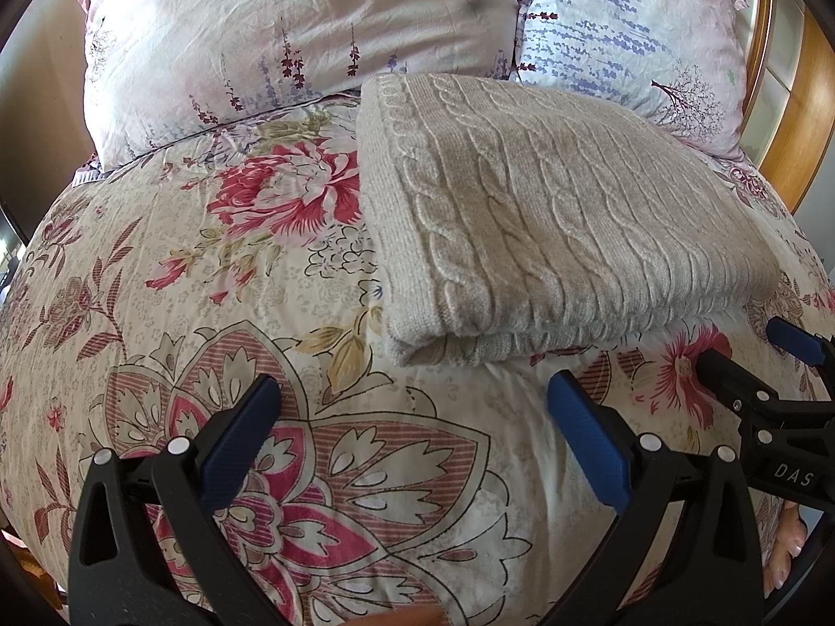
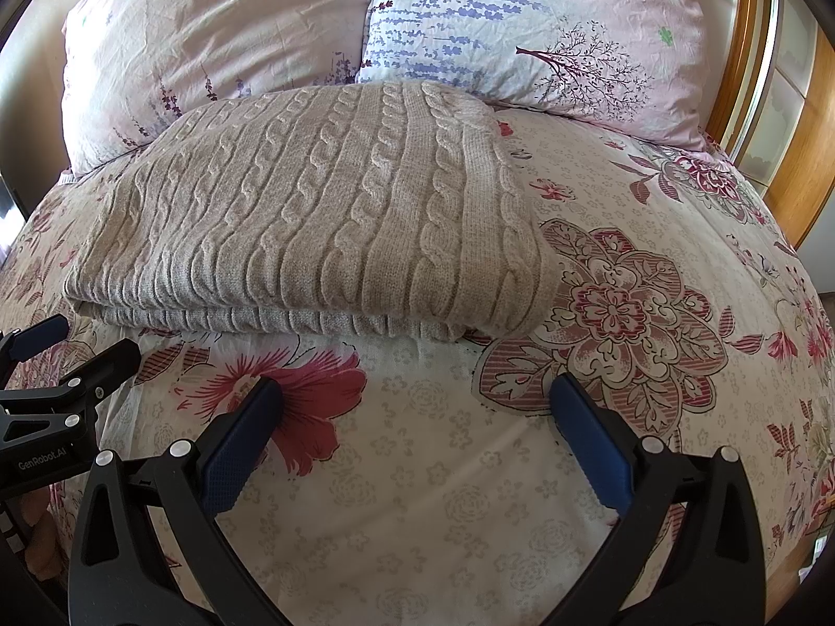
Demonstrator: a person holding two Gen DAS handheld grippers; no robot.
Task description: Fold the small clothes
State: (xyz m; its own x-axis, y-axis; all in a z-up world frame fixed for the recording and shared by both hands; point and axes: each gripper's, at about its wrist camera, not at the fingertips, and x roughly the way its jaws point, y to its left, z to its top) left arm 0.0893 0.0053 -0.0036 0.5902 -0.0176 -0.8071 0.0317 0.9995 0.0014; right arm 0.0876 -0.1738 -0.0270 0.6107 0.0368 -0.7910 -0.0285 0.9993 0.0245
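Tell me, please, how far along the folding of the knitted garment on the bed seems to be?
Done, by the look of it: the beige cable-knit sweater lies on the floral bedspread as a neat rectangle, with layers stacked at its near edge. In hand: nothing; the left gripper and right gripper are both open and empty, short of the sweater. Left: perhaps nothing; no other clothes are visible.

A folded beige cable-knit sweater (image 2: 313, 208) lies on the floral bedspread (image 2: 626, 287) at frame centre-left, two pillows (image 2: 522, 26) behind it. The right gripper (image 2: 415, 407) hovers below — fingers spread wide, empty — with the left gripper (image 2: 68, 349) at the lower left edge.
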